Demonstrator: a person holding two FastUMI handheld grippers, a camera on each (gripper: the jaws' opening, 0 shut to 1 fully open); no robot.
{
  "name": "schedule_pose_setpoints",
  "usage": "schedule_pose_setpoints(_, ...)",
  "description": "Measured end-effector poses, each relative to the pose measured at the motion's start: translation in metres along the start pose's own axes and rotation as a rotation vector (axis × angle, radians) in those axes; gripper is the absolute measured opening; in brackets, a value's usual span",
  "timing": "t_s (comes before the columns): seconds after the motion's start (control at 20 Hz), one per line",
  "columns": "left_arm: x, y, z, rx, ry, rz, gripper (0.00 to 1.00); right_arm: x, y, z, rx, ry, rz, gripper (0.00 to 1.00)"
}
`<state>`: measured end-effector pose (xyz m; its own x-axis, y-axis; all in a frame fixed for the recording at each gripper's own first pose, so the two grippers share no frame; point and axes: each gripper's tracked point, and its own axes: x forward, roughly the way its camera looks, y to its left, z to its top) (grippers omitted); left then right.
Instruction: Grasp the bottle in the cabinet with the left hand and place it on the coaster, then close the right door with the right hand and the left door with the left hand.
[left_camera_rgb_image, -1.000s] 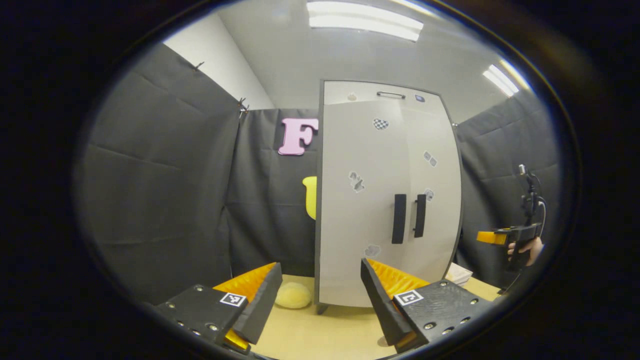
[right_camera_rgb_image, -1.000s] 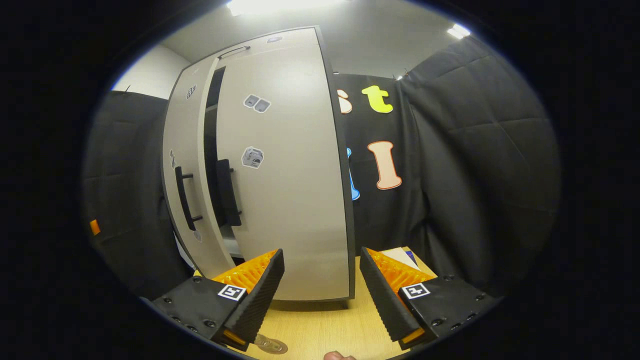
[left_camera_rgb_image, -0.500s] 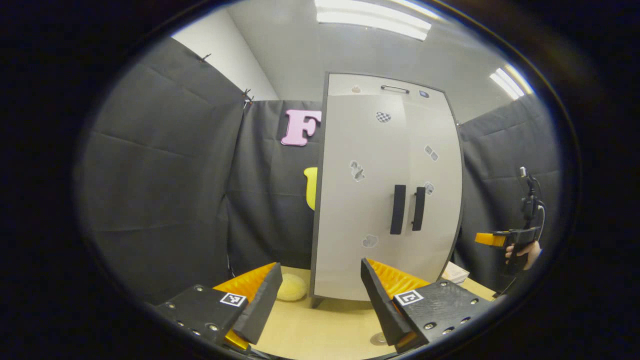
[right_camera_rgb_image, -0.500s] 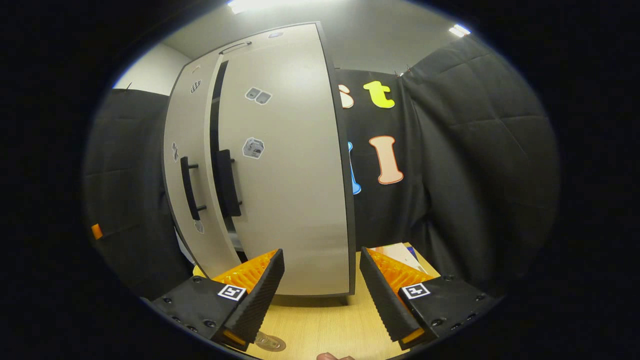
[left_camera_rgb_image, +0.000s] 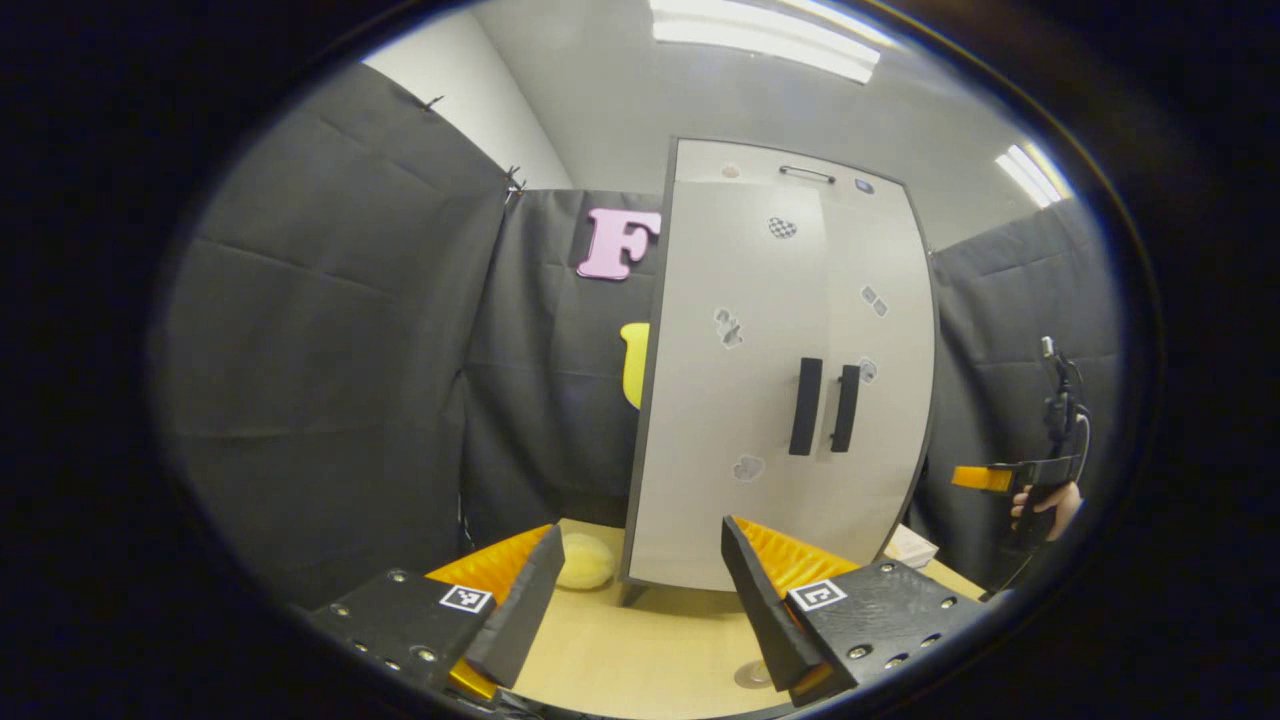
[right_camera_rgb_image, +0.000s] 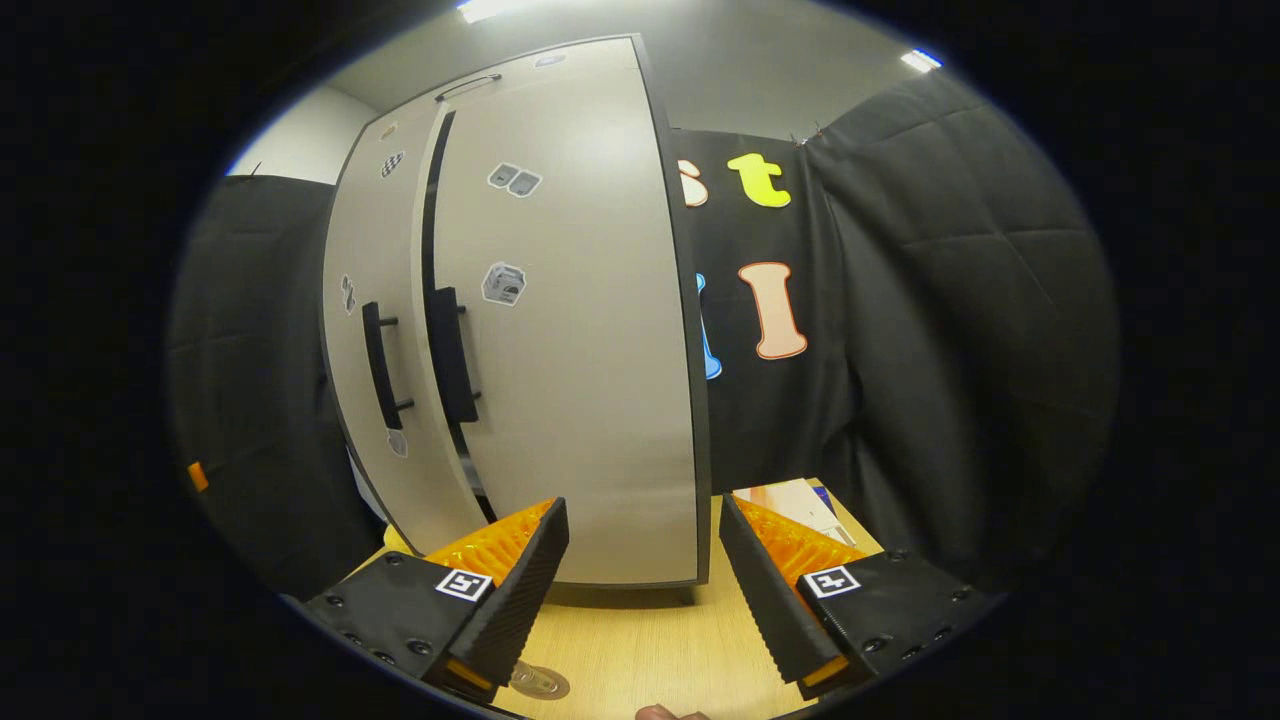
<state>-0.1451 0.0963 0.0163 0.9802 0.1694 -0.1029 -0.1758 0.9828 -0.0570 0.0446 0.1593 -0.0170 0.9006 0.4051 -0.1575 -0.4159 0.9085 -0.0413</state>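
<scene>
cabinet (right_camera_rgb_image: 520, 320) doors ajar, dark gap between handles | coaster (right_camera_rgb_image: 538, 682) on table before cabinet, bottle not discernible | left gripper (left_camera_rgb_image: 635, 600), right gripper (right_camera_rgb_image: 640, 600) jaws wide, empty | judgement: push right door flush first

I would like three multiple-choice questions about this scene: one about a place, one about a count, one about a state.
1. Where does the pale yellow ball lie?
A. on the table left of the cabinet
B. on top of the cabinet
C. in the left gripper's jaws

2. How many dark vertical handles does the cabinet have on its doors?
A. one
B. two
C. four

3. How do the jaws of the right gripper stand?
A. shut on a bottle
B. shut, empty
C. open, empty

Answers: 1 A, the left gripper view shows it on the wood by the cabinet's foot. 2 B, two bars stand side by side. 3 C, the table shows between them.
</scene>
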Motion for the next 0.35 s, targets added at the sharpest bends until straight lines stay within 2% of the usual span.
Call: schedule_pose_setpoints(0.35,0.015,-0.006,-0.006,-0.031,-0.005,-0.002,0.92,0.002,-0.004,-0.002,-0.025,0.028,0.002,0.97)
